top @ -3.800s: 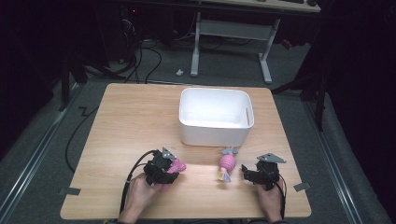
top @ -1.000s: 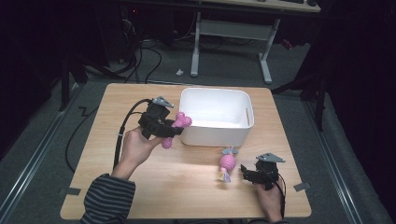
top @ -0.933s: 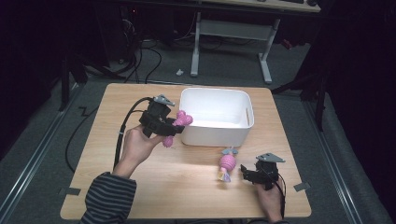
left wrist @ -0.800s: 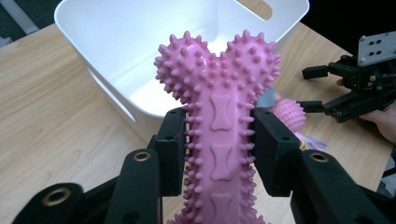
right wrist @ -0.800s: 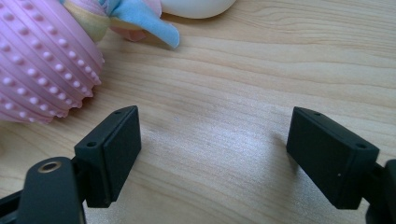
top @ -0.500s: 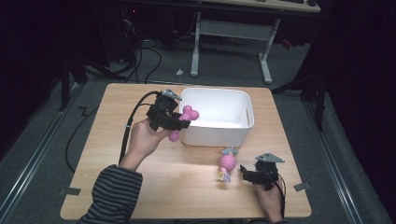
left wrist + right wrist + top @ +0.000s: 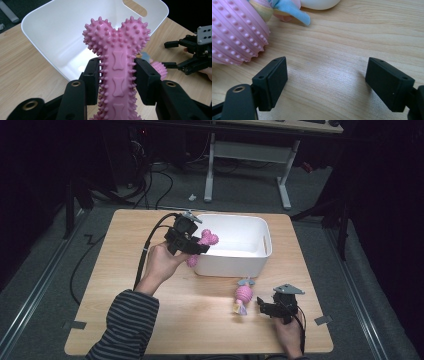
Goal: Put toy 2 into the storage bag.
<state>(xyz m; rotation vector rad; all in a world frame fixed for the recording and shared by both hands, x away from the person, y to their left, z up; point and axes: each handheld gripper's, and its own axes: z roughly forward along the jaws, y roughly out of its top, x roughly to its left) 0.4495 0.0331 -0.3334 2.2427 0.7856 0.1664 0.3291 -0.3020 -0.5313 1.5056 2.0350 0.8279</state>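
A: Room first. Dark floor around a light wooden table (image 7: pixel 125 320); legs of a white desk (image 7: pixel 282 175) at the top of the high view, black cables trailing at the upper left.

B: On the table?

A: White bin (image 7: pixel 232 245) at centre, looks empty. Below it, lower right, a pink ball toy (image 7: pixel 243 295) lies on the wood with a blue tag just beside it.

B: Tongs?

A: Left gripper (image 7: pixel 197 245) is clamped on the shaft of a spiky pink bone toy (image 7: pixel 117 65), held at the bin's left wall, knobbed end poking over the rim. Right gripper (image 7: pixel 262 305) rests at lower right, jaws wide apart, nothing between them, ball toy just beside.

B: Step in hand?

A: Judging by it, carrying the bone to the bin. Next: move it further over the opening, clear of the rim, then spread the jaws so it drops inside.
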